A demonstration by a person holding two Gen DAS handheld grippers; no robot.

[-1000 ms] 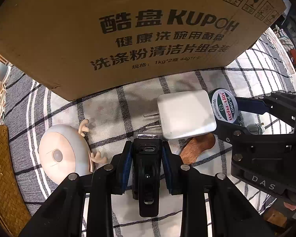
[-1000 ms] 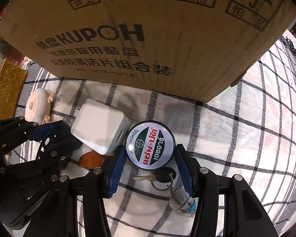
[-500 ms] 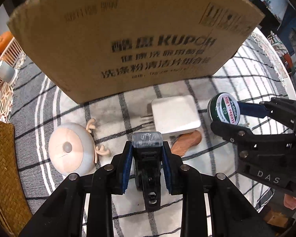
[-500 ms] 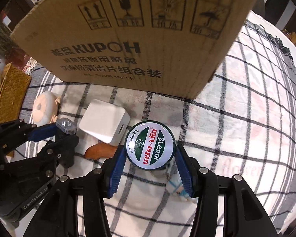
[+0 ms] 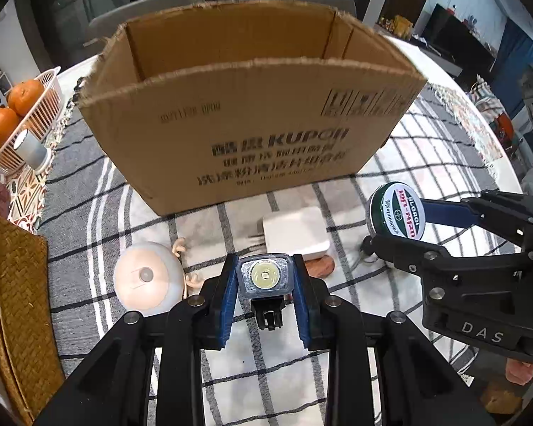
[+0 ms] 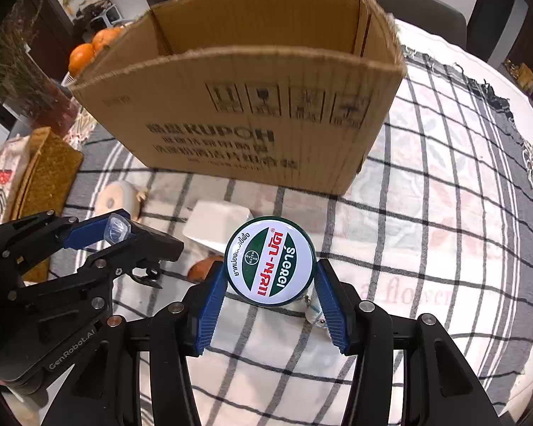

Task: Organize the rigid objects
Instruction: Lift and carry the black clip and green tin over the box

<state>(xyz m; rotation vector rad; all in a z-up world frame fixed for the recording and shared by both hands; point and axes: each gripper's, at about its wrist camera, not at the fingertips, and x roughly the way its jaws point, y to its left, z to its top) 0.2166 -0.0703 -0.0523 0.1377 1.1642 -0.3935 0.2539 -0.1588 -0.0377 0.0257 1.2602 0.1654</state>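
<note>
My left gripper (image 5: pixel 265 282) is shut on a small black flashlight (image 5: pixel 264 277), lens facing forward, held above the checked cloth; it also shows in the right wrist view (image 6: pixel 119 229). My right gripper (image 6: pixel 270 284) is shut on a round green tin with a white, red and green lid (image 6: pixel 270 261), also seen in the left wrist view (image 5: pixel 396 211). An open cardboard box (image 5: pixel 252 131) stands upright just beyond both grippers (image 6: pixel 238 113). Its inside floor is hidden.
On the cloth below lie a white charger block (image 5: pixel 296 230), a round pink deer-shaped gadget (image 5: pixel 147 278), a brown wooden piece (image 5: pixel 319 266) and a key with a charm (image 6: pixel 314 310). A woven mat (image 5: pixel 14 291) and a basket of oranges (image 5: pixel 21 113) are at the left.
Both grippers have risen and pulled back with their loads. The box's open top is now in view, and the flashlight's lens now faces the left wrist camera.
</note>
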